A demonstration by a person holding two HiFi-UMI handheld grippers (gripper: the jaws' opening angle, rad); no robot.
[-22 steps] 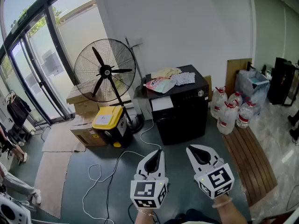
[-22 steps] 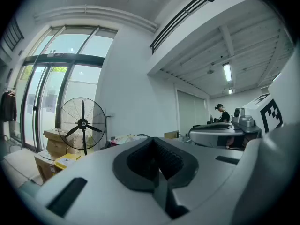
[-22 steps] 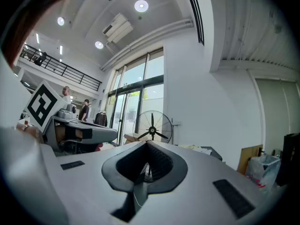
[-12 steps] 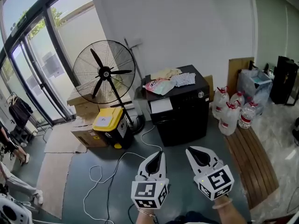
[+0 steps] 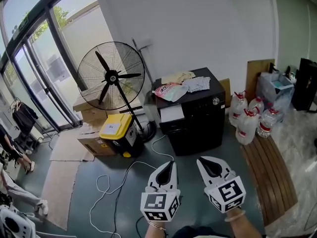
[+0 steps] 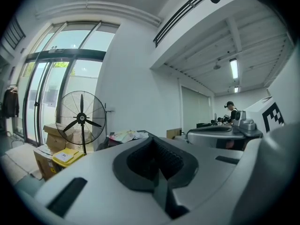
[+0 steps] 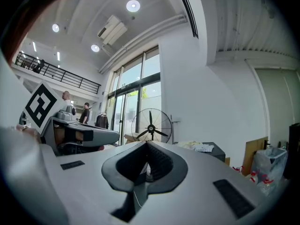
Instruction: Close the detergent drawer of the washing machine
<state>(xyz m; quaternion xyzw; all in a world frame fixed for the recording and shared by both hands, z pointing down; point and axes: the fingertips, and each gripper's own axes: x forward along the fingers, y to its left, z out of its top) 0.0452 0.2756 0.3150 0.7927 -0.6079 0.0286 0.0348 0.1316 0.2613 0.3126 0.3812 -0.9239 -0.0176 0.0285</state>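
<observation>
Grey floor (image 5: 233, 155) separates the detergent drawer (image 5: 172, 112) from left gripper (image 5: 169, 163) and right gripper (image 5: 204, 160), both fingers together.

- White plain wall (image 5: 198, 29), far side.
- Tall glass doors in dark frames (image 5: 34, 68), far left, admitting daylight.
- Smooth dark grey-green floor (image 5: 198, 167).
- Black pedestal fan with round wire guard (image 5: 111, 76), near the wall.
- Brown slatted wooden board (image 5: 267, 177), on the floor, right.
- Flattened brown cardboard sheet (image 5: 54, 187), on the floor, left.
</observation>
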